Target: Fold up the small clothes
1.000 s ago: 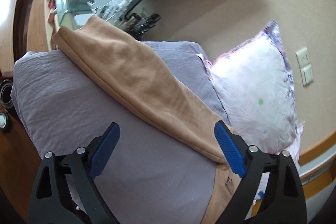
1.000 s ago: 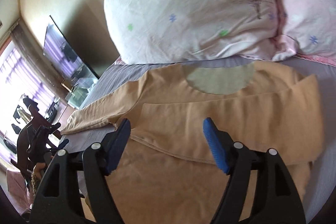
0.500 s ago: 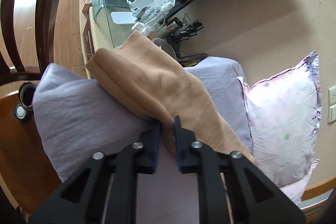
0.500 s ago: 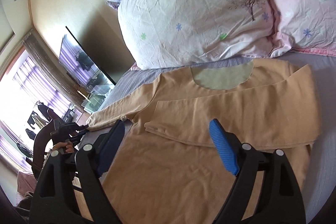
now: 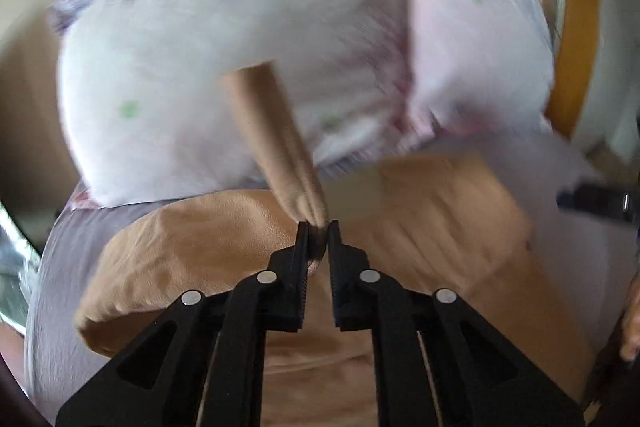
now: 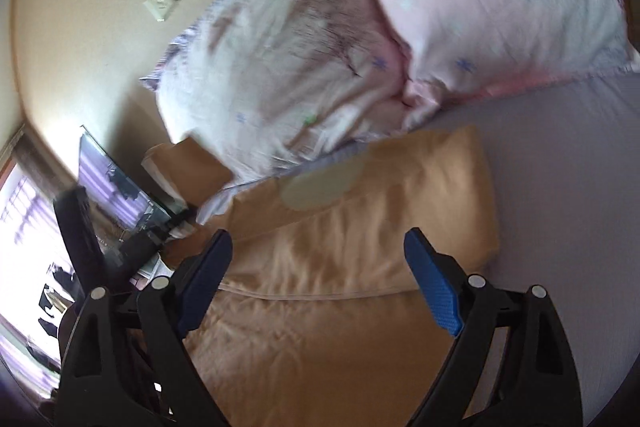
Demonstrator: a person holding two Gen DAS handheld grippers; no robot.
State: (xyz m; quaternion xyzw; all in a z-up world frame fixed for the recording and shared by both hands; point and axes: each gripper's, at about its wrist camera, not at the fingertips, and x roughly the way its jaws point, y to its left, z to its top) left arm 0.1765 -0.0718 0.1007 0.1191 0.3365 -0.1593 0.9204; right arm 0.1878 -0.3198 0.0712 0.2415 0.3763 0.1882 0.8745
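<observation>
The left gripper (image 5: 318, 227) has its jaws clamped on a sleeve (image 5: 272, 135) of the tan shirt (image 6: 360, 227), lifted above the garment (the view is blurred). The right gripper (image 6: 320, 279) hangs wide open over the shirt, spread on the grey sheet (image 6: 560, 187) below two pillows (image 6: 320, 47).

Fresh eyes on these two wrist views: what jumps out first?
The left gripper is shut on the tan sleeve, which rises in front of the white pillow. Below it the tan shirt lies spread on the lavender sheet, one sleeve already folded across the chest. The right gripper hangs open over the shirt, holding nothing; both views are motion-blurred.
</observation>
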